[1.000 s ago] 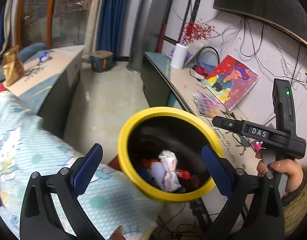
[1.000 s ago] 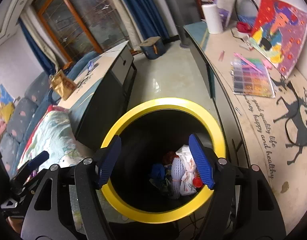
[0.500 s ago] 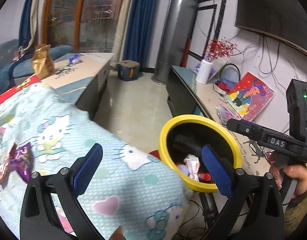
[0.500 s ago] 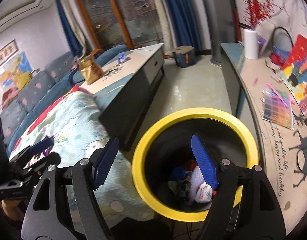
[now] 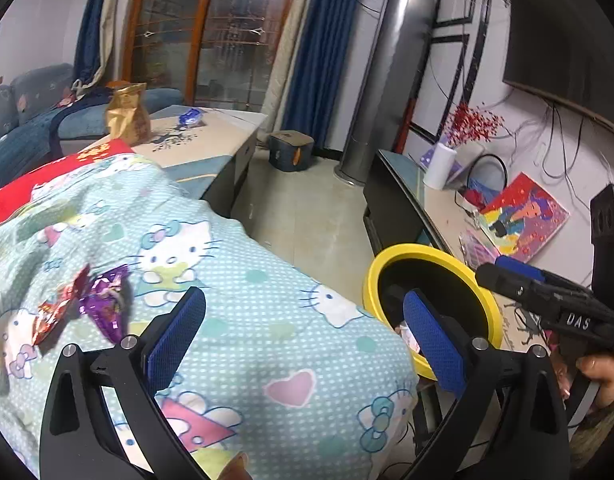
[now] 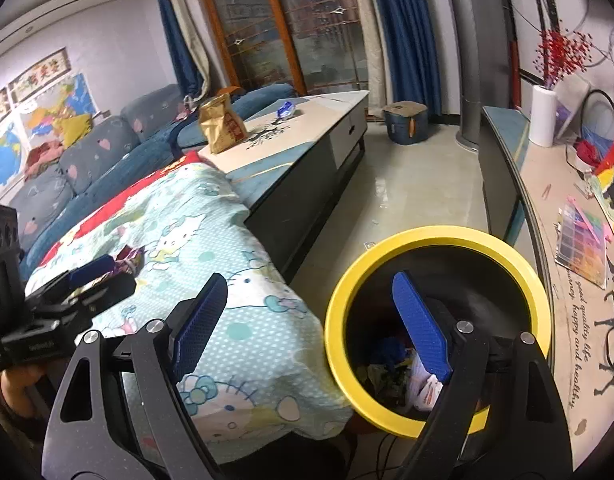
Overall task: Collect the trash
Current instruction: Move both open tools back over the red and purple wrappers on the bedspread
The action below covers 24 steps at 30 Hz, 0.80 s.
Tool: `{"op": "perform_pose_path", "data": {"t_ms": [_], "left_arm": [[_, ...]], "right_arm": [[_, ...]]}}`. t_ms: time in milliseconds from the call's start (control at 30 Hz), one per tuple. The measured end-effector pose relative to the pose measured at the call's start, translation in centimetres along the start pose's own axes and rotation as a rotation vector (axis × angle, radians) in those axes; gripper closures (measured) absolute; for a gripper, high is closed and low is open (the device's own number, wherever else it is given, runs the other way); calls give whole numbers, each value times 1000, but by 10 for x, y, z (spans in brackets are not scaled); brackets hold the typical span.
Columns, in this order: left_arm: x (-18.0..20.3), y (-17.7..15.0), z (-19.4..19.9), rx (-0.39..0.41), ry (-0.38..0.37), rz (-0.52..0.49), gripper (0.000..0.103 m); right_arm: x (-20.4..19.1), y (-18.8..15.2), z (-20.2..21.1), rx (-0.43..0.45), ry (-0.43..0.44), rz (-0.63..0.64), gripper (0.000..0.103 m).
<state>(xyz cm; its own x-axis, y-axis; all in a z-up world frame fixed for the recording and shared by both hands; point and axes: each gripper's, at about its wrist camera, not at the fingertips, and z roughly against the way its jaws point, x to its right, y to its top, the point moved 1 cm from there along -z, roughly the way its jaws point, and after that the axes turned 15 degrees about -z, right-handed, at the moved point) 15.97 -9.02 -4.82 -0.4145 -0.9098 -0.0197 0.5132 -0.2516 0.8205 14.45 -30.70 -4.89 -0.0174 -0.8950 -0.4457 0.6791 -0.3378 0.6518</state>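
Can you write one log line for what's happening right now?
left tongs: open, empty | right tongs: opening, empty | wrappers: on blanket | bin: has trash

Right tool (image 6: 311, 320) opening, empty, above yellow-rimmed bin (image 6: 435, 236), trash (image 6: 421, 388) inside

Open floor (image 6: 411, 200) ahead between coffee table (image 6: 307, 152) and side counter (image 6: 547, 208), yellow-rimmed bin (image 6: 435, 236) close below the right gripper (image 6: 311, 328), its jaws opening and empty, blanket-covered surface (image 5: 235, 320) under the left gripper (image 5: 303, 332), wrappers (image 5: 103, 304) left of it
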Motion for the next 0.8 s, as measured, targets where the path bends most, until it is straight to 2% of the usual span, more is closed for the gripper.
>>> {"op": "perform_pose_path", "data": {"t_ms": [467, 800], "left_arm": [[-59, -19, 28, 10, 125, 84, 7], [-136, -56, 38, -91, 261, 175, 8]], "right_arm": [[-60, -26, -20, -76, 85, 114, 26], [-131, -37, -76, -202, 205, 172, 26]]}}
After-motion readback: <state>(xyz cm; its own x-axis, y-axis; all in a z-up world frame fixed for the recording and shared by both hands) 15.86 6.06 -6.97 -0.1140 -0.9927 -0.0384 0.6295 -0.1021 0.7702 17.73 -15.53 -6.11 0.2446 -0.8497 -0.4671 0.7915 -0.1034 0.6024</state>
